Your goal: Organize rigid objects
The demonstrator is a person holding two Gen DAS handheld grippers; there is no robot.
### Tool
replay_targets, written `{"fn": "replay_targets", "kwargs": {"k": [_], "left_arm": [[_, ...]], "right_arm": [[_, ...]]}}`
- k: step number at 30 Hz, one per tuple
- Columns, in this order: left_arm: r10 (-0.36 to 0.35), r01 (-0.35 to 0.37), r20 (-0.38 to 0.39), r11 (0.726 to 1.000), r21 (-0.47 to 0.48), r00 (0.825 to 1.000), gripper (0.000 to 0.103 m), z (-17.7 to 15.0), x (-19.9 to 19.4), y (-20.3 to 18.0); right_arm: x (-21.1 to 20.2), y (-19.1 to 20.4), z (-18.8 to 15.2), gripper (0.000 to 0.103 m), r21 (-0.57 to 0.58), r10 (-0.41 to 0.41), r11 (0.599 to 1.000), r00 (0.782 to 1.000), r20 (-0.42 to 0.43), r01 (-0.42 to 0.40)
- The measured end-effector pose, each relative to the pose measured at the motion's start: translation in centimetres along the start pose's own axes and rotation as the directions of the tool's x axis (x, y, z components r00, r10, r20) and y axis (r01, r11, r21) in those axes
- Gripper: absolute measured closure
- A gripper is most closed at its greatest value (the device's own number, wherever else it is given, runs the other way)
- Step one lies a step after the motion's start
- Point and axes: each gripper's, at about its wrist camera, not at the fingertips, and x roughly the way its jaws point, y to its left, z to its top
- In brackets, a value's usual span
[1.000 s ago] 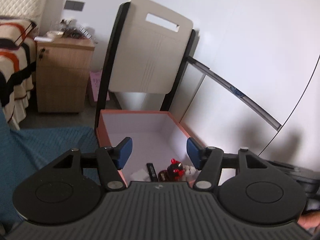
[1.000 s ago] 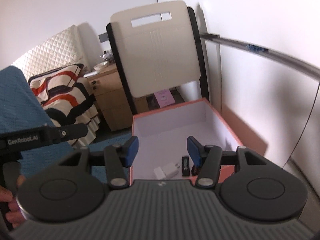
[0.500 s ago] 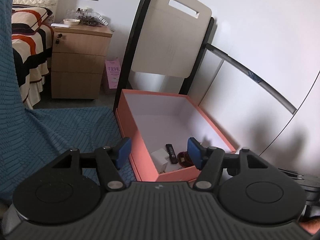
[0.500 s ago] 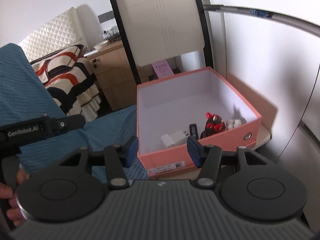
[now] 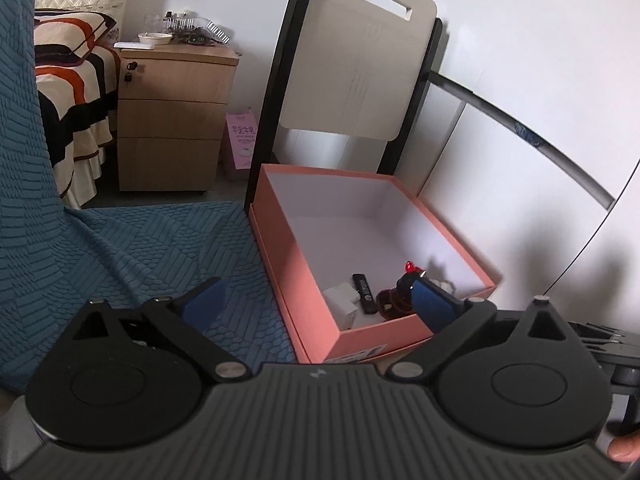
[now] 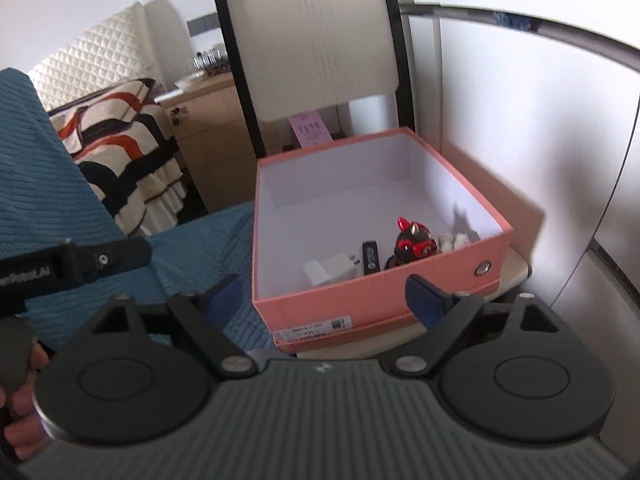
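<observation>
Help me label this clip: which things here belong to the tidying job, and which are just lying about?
Job:
- pink box
- white charger
- black stick
- red toy
- small white thing

Lying about:
- chair
- nightstand
- blue cover
- striped bedding
- pink carton

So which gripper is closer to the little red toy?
Left. The left gripper has one finger right beside the red toy at the box rim; the right gripper sits outside the box, short of it.
</observation>
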Motion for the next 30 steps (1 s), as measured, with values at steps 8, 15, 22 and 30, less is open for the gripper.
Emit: {"fn": "replay_targets", "kwargs": {"k": [8, 15, 22, 30], "left_arm": [[0.014, -0.014, -0.004, 1.0, -0.001, 1.0, 0.001, -0.02, 0.37, 0.29], [0.054, -0.054, 0.01, 0.998, 0.039, 0.999, 0.001, 0.08, 0.17, -0.02], [0.053, -0.053, -0.017, 0.999, -0.006, 0.998, 0.001, 0.22, 0.31, 0.77], [0.04, -0.04, -0.02, 0.999, -0.015, 0.999, 0.001, 0.15, 0.42, 0.73]], "right_arm": [[0.65, 0.06, -0.27, 0.014, 0.01, 0.011, 1.0, 0.999, -0.031, -0.01], [0.57, 0.23, -0.06, 0.014, 0.002, -0.001, 1.0, 1.0, -0.024, 0.001], [0.61, 0.21, -0.08, 0.014, 0.022, 0.004, 1.0, 1.0, -0.031, -0.003], [0.7, 0.64, -0.18, 0.014, -0.002, 0.002, 1.0, 0.999, -0.037, -0.002]]}}
